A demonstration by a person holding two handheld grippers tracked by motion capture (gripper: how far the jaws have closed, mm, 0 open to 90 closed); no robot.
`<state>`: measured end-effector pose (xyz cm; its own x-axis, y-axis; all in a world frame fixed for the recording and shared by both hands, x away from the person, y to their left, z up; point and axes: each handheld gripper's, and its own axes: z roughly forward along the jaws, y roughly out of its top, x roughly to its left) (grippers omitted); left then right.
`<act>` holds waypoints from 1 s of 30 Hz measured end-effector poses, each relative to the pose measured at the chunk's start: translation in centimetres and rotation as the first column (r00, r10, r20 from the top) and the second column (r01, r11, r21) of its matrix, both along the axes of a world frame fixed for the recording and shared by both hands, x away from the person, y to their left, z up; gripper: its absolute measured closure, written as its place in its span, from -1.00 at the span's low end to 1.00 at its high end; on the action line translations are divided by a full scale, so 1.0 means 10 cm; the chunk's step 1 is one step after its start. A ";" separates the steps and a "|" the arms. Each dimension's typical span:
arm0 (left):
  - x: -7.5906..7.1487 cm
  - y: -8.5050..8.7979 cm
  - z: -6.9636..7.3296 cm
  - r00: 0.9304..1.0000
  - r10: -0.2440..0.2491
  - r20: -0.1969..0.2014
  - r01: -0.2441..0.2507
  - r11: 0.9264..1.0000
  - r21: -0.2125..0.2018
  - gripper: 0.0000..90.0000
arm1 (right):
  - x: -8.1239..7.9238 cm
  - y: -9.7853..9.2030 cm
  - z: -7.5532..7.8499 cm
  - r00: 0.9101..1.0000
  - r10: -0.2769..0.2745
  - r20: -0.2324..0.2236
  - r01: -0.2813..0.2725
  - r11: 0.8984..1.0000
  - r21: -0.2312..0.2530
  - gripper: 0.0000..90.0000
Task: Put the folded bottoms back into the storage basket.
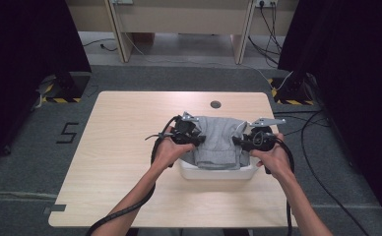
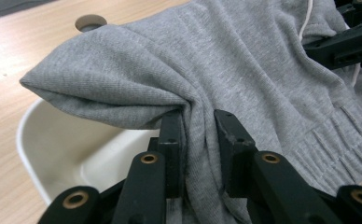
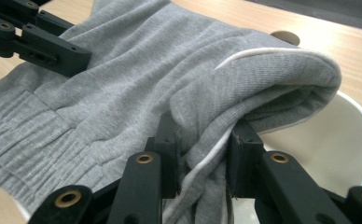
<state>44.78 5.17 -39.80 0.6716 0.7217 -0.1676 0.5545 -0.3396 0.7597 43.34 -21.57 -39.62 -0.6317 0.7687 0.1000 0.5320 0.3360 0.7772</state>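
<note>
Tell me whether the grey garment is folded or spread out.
Folded: the grey garment is doubled into a thick bundle, layered edges showing, held over the white tub.

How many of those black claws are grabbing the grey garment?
2. The left claw pinches the grey garment's left side, and the right claw pinches its right side, both over the white tub.

Most of the white tub (image 1: 217,172) is being covered by the grey sweatshirt (image 1: 217,140). In the left gripper view, the sweatshirt's ribbed hem (image 2: 337,140) is being cut off by the right edge. The tub's interior is being hidden beneath the cloth.
</note>
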 end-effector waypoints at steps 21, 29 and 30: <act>0.13 -0.08 -0.39 0.996 0.004 -0.094 0.003 0.997 0.077 0.59 | 0.14 0.00 -0.34 0.996 -0.025 -0.086 0.019 0.997 -0.073 0.54; 0.12 -0.05 -0.43 0.995 0.018 -0.102 -0.011 0.998 0.067 0.42 | 0.19 -0.01 -0.42 0.986 -0.091 -0.137 0.076 0.991 -0.108 0.23; 0.12 -0.04 -0.42 0.995 0.018 -0.098 -0.011 0.998 0.066 0.41 | 0.19 -0.01 -0.41 0.986 -0.106 -0.129 0.090 0.988 -0.126 0.18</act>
<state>45.96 4.76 -43.95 0.6434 0.7428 -0.1851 0.6310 -0.3777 0.6776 45.19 -21.69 -43.70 -0.5394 0.8379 0.0830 0.6644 0.3630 0.6533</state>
